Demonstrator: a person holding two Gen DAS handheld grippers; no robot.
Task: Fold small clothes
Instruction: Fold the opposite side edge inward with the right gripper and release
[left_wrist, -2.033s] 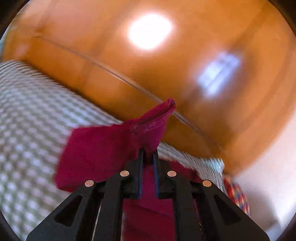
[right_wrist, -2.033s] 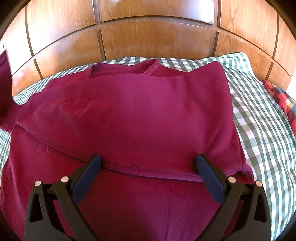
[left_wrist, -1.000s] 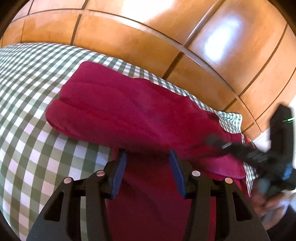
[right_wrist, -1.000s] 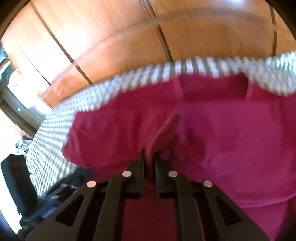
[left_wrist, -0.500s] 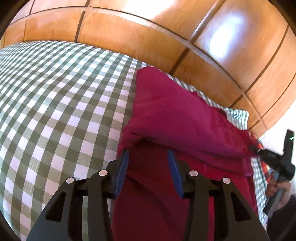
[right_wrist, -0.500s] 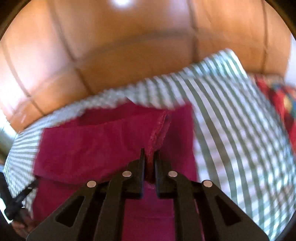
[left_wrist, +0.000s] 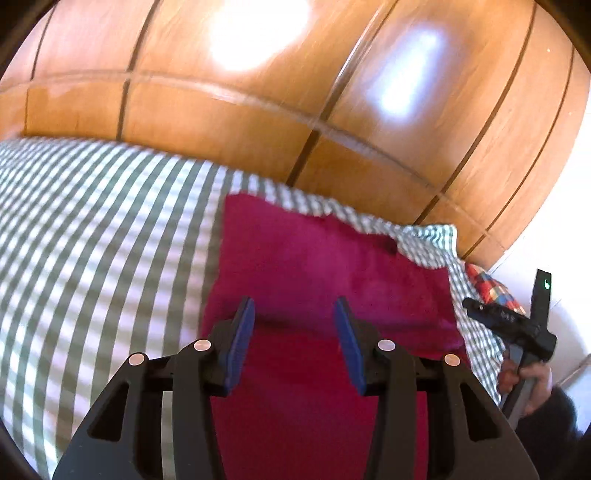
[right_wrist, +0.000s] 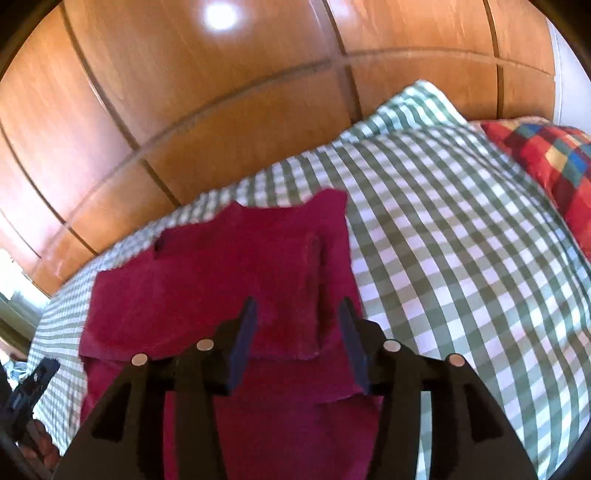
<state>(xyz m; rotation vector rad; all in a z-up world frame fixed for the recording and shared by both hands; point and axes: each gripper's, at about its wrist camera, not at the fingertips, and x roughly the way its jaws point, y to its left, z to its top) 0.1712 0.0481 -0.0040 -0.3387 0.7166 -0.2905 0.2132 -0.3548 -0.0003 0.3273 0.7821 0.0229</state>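
Crimson garment (right_wrist: 229, 280) is laid folded on the checked bedcover (right_wrist: 461, 258) at lower centre of both frames, beneath the spread left gripper (left_wrist: 293, 332) and the opening, empty right gripper (right_wrist: 297, 332).

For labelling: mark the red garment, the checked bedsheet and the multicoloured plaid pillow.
red garment (right_wrist: 221, 280): right wrist view, middle of the folded upper layer.
checked bedsheet (right_wrist: 461, 240): right wrist view, bare stretch right of the garment.
multicoloured plaid pillow (right_wrist: 546, 155): right wrist view, its top face.
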